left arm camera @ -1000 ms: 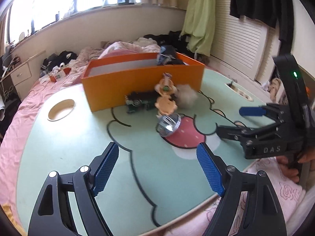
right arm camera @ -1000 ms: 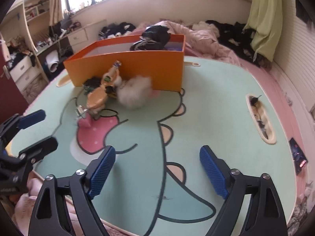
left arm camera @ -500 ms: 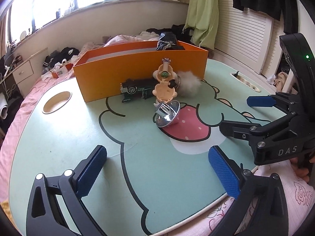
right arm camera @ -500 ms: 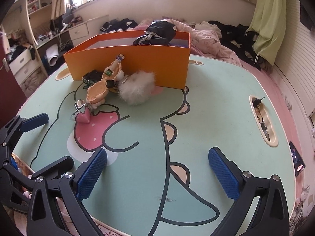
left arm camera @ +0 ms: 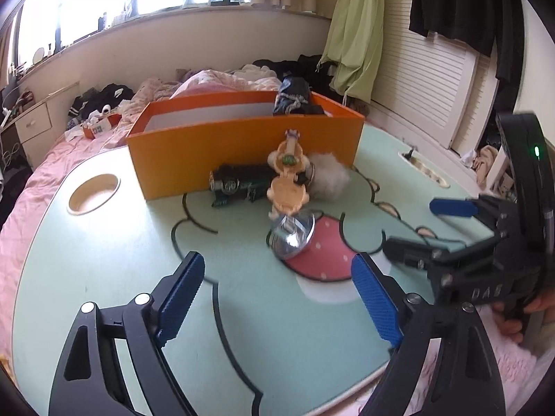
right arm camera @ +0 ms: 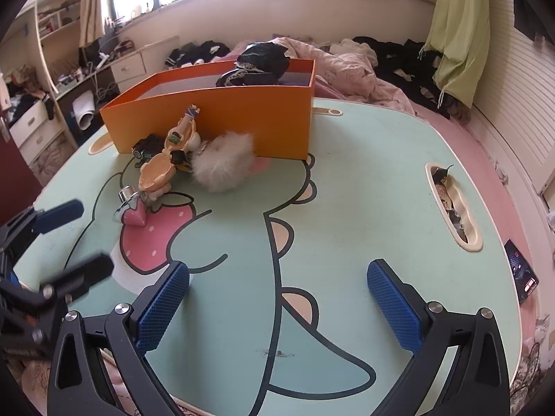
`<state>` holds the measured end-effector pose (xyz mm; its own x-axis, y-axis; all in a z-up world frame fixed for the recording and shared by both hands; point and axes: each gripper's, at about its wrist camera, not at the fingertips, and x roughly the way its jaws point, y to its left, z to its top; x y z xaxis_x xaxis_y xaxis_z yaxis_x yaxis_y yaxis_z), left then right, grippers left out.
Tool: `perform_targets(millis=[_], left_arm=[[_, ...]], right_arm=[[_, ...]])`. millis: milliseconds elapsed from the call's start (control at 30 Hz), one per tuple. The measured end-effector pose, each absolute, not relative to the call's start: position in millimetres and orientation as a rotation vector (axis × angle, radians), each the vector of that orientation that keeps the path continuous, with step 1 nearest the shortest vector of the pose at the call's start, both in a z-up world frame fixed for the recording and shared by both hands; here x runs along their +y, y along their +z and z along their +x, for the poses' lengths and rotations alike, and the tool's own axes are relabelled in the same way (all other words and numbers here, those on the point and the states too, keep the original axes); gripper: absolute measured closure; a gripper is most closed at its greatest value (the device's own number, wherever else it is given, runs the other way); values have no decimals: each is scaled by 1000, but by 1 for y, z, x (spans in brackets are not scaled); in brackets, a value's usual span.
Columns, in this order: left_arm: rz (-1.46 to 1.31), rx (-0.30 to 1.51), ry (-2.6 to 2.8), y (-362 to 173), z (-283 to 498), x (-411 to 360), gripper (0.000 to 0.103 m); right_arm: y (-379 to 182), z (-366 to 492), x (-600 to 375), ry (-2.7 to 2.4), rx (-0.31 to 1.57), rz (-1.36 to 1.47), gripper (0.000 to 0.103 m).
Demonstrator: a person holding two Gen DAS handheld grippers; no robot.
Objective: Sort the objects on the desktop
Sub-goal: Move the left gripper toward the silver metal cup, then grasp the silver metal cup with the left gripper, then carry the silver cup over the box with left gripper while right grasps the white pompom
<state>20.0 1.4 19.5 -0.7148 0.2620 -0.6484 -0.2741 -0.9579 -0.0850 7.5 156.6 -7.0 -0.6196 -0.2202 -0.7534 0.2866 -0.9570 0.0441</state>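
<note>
An orange box (left arm camera: 242, 149) (right arm camera: 215, 118) stands at the far side of the green cartoon table (left arm camera: 104, 249) (right arm camera: 364, 190), with a dark cloth item (left arm camera: 295, 100) (right arm camera: 260, 62) inside. In front of it lie a dark toy car (left arm camera: 239, 183) (right arm camera: 149, 147), a peach clamshell toy (left arm camera: 288, 176) (right arm camera: 166, 163), a white fluffy ball (left arm camera: 329, 180) (right arm camera: 222, 166) and a shiny silver object (left arm camera: 293, 234) (right arm camera: 130, 204). My left gripper (left arm camera: 277, 298) is open and empty, short of the silver object. My right gripper (right arm camera: 277, 305) is open and empty over the table's near part; it also shows in the left wrist view (left arm camera: 426, 228).
A round cup hole (left arm camera: 93, 194) is at the table's left, an oval slot (right arm camera: 454, 208) with clutter at its right. A bed with pink bedding and clothes lies behind the table. A small dark device (right arm camera: 520, 274) lies beyond the right edge.
Both grippers have moved slightly forward toward the toys. Both stay open and empty. The objects have not moved.
</note>
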Motion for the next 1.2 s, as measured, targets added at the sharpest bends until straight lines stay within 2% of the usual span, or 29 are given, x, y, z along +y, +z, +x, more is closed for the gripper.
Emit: perform_targets(millis=[167,233,300,633,667,767,933,1033,1100,1167,1200], left_arm=[[-1045,11,2636,21,-4,9,38],[-1103,25,2599,15,-9,14,61],[-1113,27,2584,11,-8,15,72],[-1028,-26,2651,10,18,7,73],[-1022,-20,2662,10,20,8,73],[-1020,-5,2667,11,20,8,72],[-1027,-18,2657,10,18,5,72],[-1028,-17,2655,10,17,4,72],[-1028,-16,2655,10,16,5,72],[-1028,-17,2655,10,16,6,72],[-1028,-18,2654,10,16,6,72]], right_arm=[[-7,8,157,-2595,110,1188,0],[-6,7,158,-2594,102,1182,0],[-6,8,160,-2591,85,1174,0],[14,-21,156,-2578,-22,1148,1],[16,-30,154,-2588,-19,1157,3],[18,-53,143,-2581,-7,1207,16],[17,-76,133,-2496,-109,1250,26],[12,-78,126,-2466,-107,1268,42],[9,-78,124,-2410,-122,1275,71],[8,-74,125,-2409,-115,1265,73],[10,-70,126,-2411,-105,1246,77]])
